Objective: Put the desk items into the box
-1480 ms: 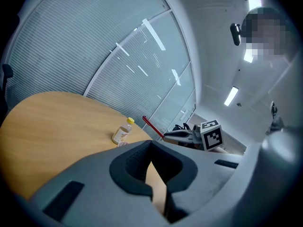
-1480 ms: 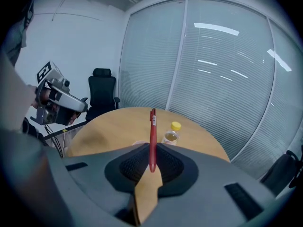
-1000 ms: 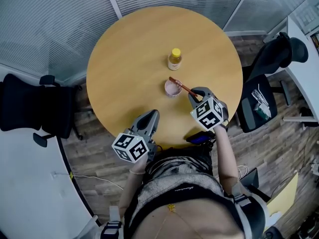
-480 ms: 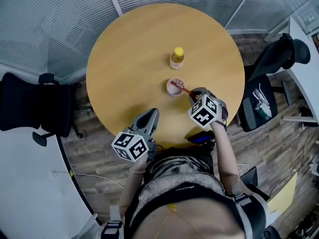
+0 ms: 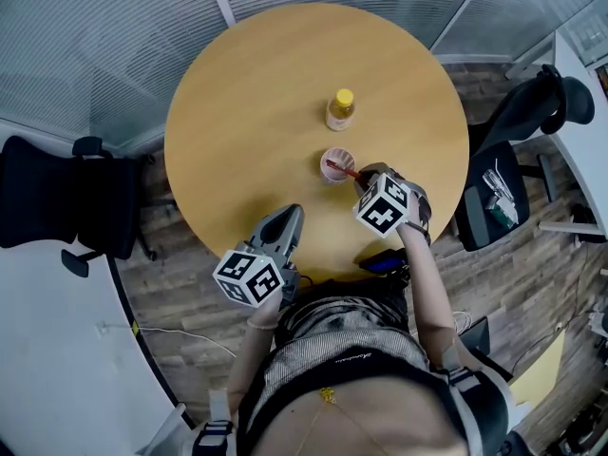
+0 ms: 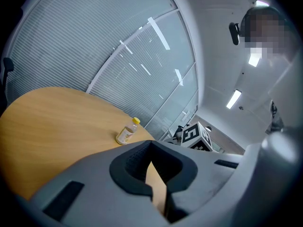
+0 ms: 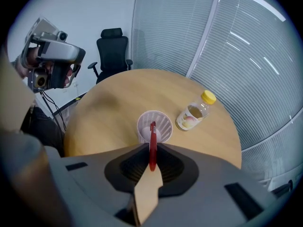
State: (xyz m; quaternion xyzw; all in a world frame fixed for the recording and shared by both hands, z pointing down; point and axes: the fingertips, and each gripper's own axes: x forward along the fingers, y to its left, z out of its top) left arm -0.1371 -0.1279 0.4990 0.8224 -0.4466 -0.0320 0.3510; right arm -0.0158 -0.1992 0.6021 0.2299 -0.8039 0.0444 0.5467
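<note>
A round wooden table (image 5: 256, 112) holds a small clear bottle (image 5: 338, 109) with a yellow cap and, nearer me, a pale mesh cup (image 5: 335, 165). My right gripper (image 5: 366, 180) is shut on a red pen (image 5: 344, 170), whose far end reaches over the cup's rim into its mouth. In the right gripper view the pen (image 7: 152, 131) runs straight out from the right gripper (image 7: 152, 148) to the cup (image 7: 154, 122), with the bottle (image 7: 194, 112) to its right. My left gripper (image 5: 285, 224) hovers at the table's near edge, shut and empty; its own view shows the bottle (image 6: 127, 132).
Black office chairs stand left (image 5: 57, 198) and right (image 5: 513, 112) of the table, and another chair (image 7: 113, 46) shows beyond it. Glass walls with blinds ring the far side. A blue object (image 5: 385, 264) lies at the table's near edge by my lap.
My right gripper has shifted a little left toward the cup, and the pen's far end has gone from lying across the rim to inside the mouth. The left gripper stayed put.
</note>
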